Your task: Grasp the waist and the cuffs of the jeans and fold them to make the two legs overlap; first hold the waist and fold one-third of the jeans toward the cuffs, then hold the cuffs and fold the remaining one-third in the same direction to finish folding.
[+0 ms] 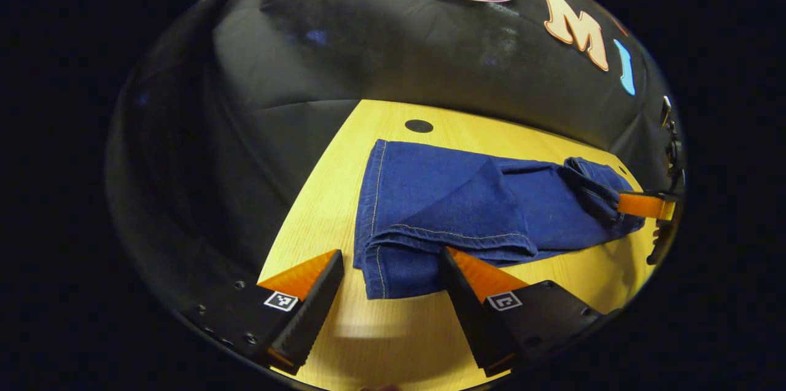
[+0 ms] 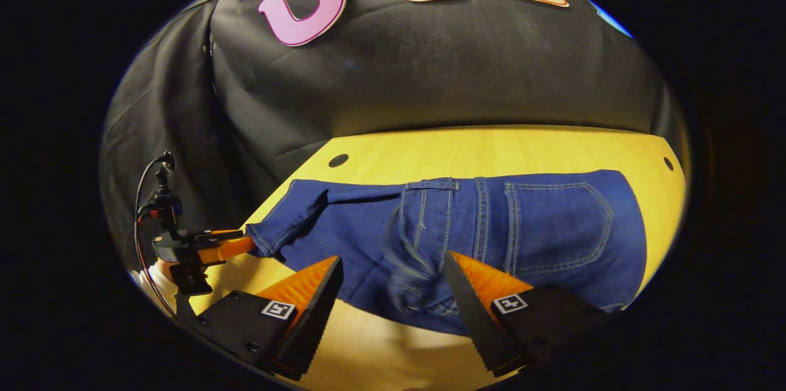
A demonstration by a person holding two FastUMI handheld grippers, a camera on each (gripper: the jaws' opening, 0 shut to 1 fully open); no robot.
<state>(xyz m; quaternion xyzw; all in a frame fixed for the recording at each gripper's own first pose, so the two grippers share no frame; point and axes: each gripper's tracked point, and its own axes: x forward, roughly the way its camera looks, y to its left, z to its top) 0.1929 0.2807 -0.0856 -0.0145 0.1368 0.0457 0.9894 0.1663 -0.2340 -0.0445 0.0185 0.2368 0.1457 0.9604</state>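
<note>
Dark blue jeans (image 1: 442,207) lie flat along the yellow wooden table (image 1: 319,194), one leg largely on top of the other. My left gripper (image 1: 390,256) is open, its fingers straddling the near corner of the cuffs (image 1: 384,268). In the right gripper view the waist end with a back pocket (image 2: 552,225) lies across the table (image 2: 491,151). My right gripper (image 2: 392,259) is open over the jeans' (image 2: 368,219) near edge, with wrinkled denim between the fingers. Each gripper also appears far off in the other's view: the right gripper (image 1: 645,205) at the bunched waist, the left gripper (image 2: 209,243) at the cuffs.
The black cloth wall (image 1: 368,59) closes the table's far and left sides. Small round black holes (image 1: 419,126) (image 2: 338,160) sit in the tabletop near its corners. Bare wood runs behind the jeans and in front of them. Part of a hand (image 2: 161,269) holds the far gripper.
</note>
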